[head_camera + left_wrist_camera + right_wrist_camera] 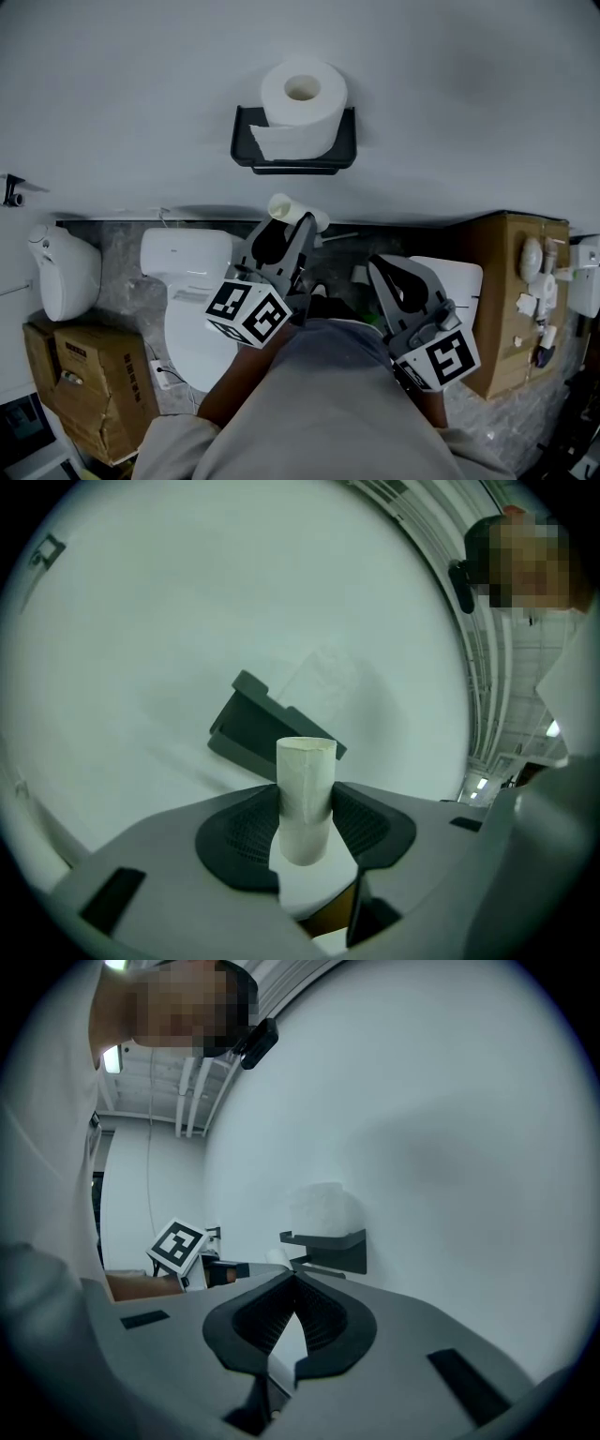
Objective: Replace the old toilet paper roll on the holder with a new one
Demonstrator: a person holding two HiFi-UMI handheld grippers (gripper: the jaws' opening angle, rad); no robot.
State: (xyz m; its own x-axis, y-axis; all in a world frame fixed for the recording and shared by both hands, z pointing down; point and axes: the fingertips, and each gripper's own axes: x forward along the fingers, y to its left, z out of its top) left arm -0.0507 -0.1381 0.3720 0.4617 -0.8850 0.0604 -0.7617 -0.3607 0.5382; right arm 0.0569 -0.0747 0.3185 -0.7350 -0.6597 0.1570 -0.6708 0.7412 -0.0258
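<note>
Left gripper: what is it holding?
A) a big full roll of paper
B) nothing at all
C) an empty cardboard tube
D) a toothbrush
C: the left gripper has its fingers clamped on both sides of a bare cardboard tube with no paper left on it.

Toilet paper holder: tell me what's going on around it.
A person works with a tool in each hand. The left tool grips an empty cardboard tube, held near the black wall holder. A full roll rests on top of that holder. The right tool is shut and empty.
</note>
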